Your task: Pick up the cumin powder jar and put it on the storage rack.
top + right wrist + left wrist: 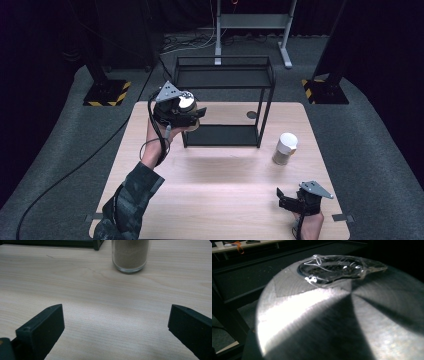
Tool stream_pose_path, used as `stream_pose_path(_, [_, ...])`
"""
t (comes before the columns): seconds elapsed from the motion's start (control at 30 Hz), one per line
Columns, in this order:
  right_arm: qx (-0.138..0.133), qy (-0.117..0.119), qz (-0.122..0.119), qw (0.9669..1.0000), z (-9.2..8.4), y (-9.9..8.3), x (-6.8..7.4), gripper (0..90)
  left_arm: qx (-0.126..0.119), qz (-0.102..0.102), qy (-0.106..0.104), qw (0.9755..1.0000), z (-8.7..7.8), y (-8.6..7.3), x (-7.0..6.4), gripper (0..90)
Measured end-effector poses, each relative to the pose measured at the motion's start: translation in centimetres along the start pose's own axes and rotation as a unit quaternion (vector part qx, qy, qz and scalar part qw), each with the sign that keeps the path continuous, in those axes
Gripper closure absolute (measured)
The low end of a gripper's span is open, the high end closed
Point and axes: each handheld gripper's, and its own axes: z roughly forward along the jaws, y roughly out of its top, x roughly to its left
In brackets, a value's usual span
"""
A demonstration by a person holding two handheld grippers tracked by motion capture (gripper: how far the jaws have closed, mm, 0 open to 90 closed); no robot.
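Note:
My left gripper (192, 114) is raised above the table's back left, beside the black rack (223, 75), shut on a jar with a silvery metal lid (186, 102). That lid (337, 322) looms close up in the left gripper view, with a clear plastic seal (337, 267) at its far edge; the jaws are hidden behind it. A second glass jar (285, 148) with a white lid and brown powder stands on the table at the right. My right gripper (284, 196) rests low near the front right corner, open (116, 317), and points at this jar (130, 255).
The two-level black wire rack stands at the back middle of the wooden table (225, 190), both shelves bare. Its foot (95, 243) lies beyond the right gripper. Dark carpet, a cable (65, 175) and stand bases (106, 92) surround the table.

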Motion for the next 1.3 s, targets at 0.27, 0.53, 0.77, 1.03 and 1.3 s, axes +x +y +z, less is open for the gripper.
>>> stream_pose_path(0.27, [0.001, -0.001, -0.001, 1.0, 0.0, 0.0, 0.0, 0.0, -0.002, 0.004, -0.003, 1.0, -0.1, 1.2, 0.3, 31.4])
stream_pose_path(0.53, [0.001, -0.001, 0.0, 1.0, 0.0, 0.0, 0.0, 0.0, -0.005, 0.006, -0.007, 0.9999, -0.1, 2.5, 0.4, 31.4])
stream_pose_path(0.77, [0.0, 0.0, 0.0, 1.0, 0.0, 0.0, 0.0, 0.0, -0.008, 0.011, -0.009, 0.9999, -0.3, 3.8, 0.5, 31.4])
stream_pose_path(1.03, [0.0, 0.0, 0.001, 1.0, 0.0, 0.0, 0.0, 0.0, -0.01, 0.017, -0.007, 0.9998, -0.4, 5.5, 0.7, 31.5])
stream_pose_path(1.3, [0.0, 0.001, 0.002, 1.0, 0.0, 0.0, -0.1, 0.0, -0.006, 0.018, 0.003, 0.9998, 0.1, 6.9, 0.9, 31.5])
